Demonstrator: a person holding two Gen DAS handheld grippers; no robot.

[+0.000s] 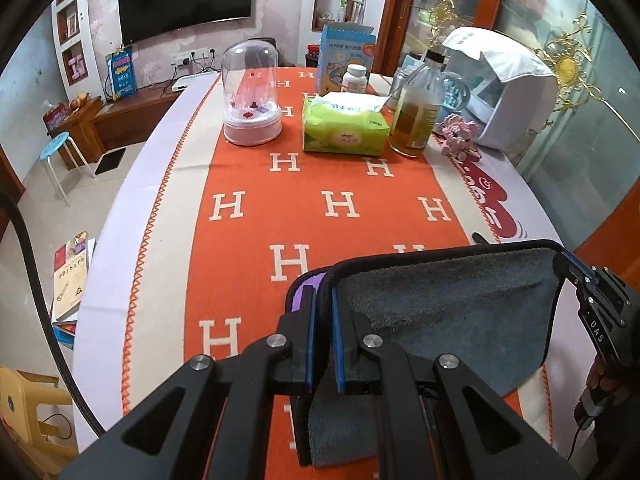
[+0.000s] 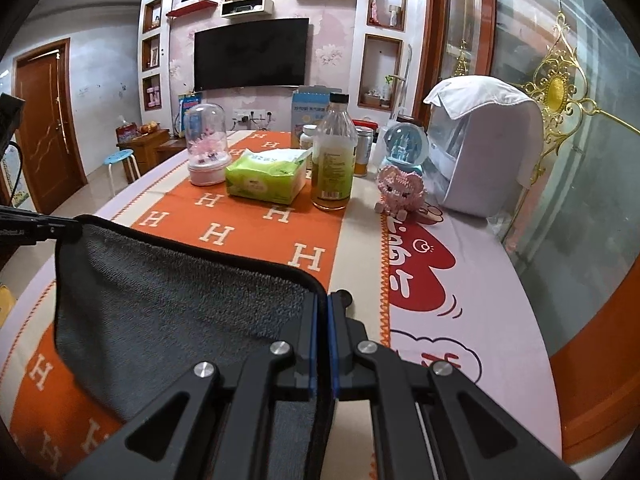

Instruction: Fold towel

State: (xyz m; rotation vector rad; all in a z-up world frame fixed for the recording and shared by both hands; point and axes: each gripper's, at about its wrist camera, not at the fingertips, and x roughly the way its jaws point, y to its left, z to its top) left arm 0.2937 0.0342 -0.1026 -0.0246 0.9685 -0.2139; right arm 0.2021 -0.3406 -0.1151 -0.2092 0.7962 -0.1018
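The gray towel (image 1: 448, 300) with a black edge hangs in the air above the worktop (image 1: 168, 200), held up by two corners. The left claw (image 1: 324, 300) is pinched tight on one top corner, and a bit of purple shows on the other side of the cloth there. The right claw (image 2: 323, 320) is pinched tight on the other top corner. Between the two claws the top edge of the towel is stretched almost straight, and the rest of the cloth droops down toward the worktop. In the left view the right claw (image 1: 576, 276) shows at the far end of the towel (image 2: 172, 304), and in the right view the left claw (image 2: 68, 228) shows at the other end. The worktop has an orange cloth (image 1: 340, 208) with white H letters on it. Farther back stand a clear dome with pink things inside (image 1: 251, 96), a green pack of tissues (image 1: 344, 124), and a glass bottle with yellow liquid (image 1: 416, 108) just beside the tissues. Near the bottle sits a small pink toy (image 2: 400, 188), and behind it a big white box with a cloth on top (image 2: 484, 144). A black TV (image 2: 251, 54) hangs on the far wall.
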